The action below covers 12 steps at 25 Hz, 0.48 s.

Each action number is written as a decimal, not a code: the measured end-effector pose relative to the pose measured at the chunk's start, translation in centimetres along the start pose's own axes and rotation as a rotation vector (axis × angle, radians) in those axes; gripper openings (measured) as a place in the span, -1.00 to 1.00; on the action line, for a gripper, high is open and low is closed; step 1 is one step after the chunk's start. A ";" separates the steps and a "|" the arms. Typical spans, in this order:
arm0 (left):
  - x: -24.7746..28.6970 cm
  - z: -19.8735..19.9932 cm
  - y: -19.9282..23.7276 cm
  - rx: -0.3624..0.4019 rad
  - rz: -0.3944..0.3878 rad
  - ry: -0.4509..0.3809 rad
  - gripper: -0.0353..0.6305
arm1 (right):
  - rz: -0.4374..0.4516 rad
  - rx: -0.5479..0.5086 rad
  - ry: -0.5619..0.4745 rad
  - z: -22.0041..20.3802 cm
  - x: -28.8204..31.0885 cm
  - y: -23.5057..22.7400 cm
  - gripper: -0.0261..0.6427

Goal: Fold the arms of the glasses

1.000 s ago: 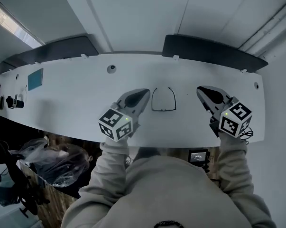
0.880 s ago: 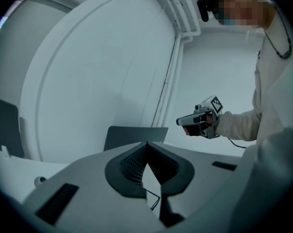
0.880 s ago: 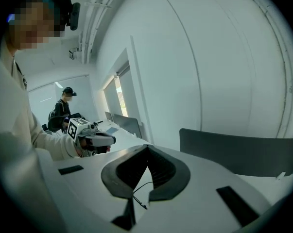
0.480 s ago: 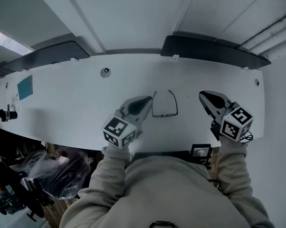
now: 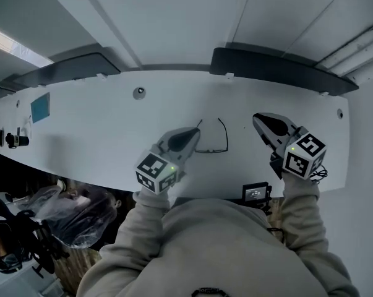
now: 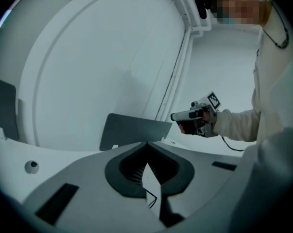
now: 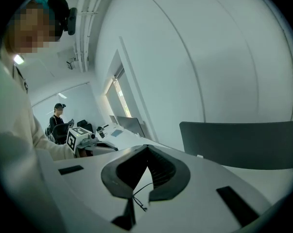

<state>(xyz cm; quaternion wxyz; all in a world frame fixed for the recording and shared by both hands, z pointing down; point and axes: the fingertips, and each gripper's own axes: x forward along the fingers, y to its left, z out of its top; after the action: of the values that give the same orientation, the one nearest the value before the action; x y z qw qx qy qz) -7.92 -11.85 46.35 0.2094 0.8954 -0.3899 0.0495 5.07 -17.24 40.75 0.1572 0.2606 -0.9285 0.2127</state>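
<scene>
Find the glasses [image 5: 211,138] lying on the white counter [image 5: 99,125], front rim near, both arms spread open and pointing to the far side. Note the left tongs [image 5: 195,130] pinched together on nothing, tip just beside the left arm, perhaps touching it; cannot tell which from the head view. Note the right tongs [image 5: 258,118] likewise closed and empty, well apart to the right of the frame.

Use the closed left tip as a pusher. Set it against the outer side of the left arm, toward the far end rather than at the hinge, then sweep it rightward and nearward to swing the arm flat along the back of the front rim. Go slowly, and expect the light frame to slide on the smooth counter sooner than fold. Bring the right tongs in first to brace the right end of the front rim and block that slide. Avoid pressing down on the frame. Fold the right arm afterwards in the mirrored way, laying it over the first.
</scene>
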 end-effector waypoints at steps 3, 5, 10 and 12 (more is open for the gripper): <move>0.8 -2.0 -1.1 0.012 -0.003 0.059 -0.90 | -0.001 0.008 0.017 -1.0 -1.2 -0.6 -0.87; 1.0 -3.1 -1.4 0.017 0.000 0.092 -0.90 | -0.002 0.033 0.008 -1.3 -1.9 -1.2 -0.87; 1.7 -5.8 -1.6 0.062 0.002 0.195 -0.90 | -0.008 0.061 -0.003 -2.2 -2.9 -2.4 -0.87; 2.1 -7.9 -1.6 0.131 0.001 0.286 -0.90 | -0.003 0.068 -0.009 -2.3 -2.9 -2.7 -0.87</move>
<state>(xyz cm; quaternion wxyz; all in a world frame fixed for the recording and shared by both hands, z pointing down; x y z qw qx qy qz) -4.77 -9.04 53.51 0.2037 0.8908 -0.3525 0.2018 9.30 -16.98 42.43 0.1445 0.2682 -0.9210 0.2427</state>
